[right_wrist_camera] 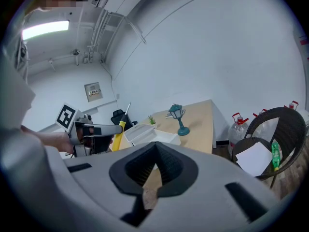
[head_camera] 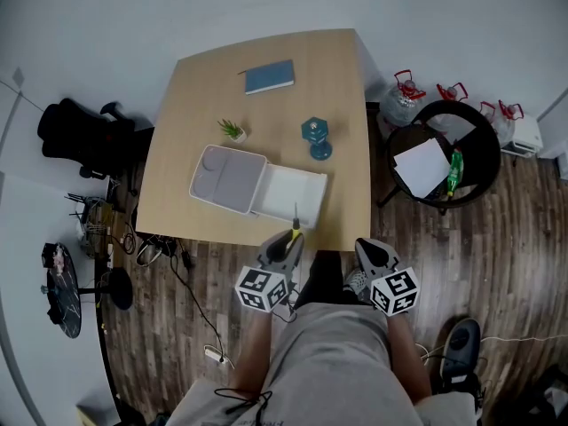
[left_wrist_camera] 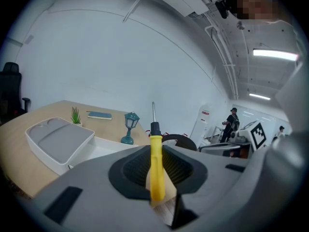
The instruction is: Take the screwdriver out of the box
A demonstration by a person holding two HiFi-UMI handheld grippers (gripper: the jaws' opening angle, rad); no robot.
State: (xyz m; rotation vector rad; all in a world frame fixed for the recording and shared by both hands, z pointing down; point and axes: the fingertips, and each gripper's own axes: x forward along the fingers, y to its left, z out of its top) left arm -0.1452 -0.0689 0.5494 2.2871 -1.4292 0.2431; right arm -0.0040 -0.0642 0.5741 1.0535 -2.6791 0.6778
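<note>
The screwdriver (head_camera: 295, 226) has a yellow handle and a thin metal shaft. My left gripper (head_camera: 286, 243) is shut on its handle just off the table's near edge, the shaft pointing toward the box. In the left gripper view the screwdriver (left_wrist_camera: 156, 162) stands upright between the jaws of the left gripper (left_wrist_camera: 157, 180). The white box (head_camera: 294, 195) lies open on the wooden table (head_camera: 337, 69), its grey-white lid (head_camera: 228, 178) folded out to the left. My right gripper (head_camera: 372, 254) is shut with nothing in it, beside the left one. In its own view the right gripper (right_wrist_camera: 153, 172) has its pads together.
A teal lamp (head_camera: 317, 138), a small potted plant (head_camera: 232, 130) and a blue notebook (head_camera: 269, 77) stand further back on the table. A black round chair (head_camera: 444, 153) with paper and a green bottle is at the right, water bottles (head_camera: 404, 101) behind it. An office chair (head_camera: 80, 131) stands left.
</note>
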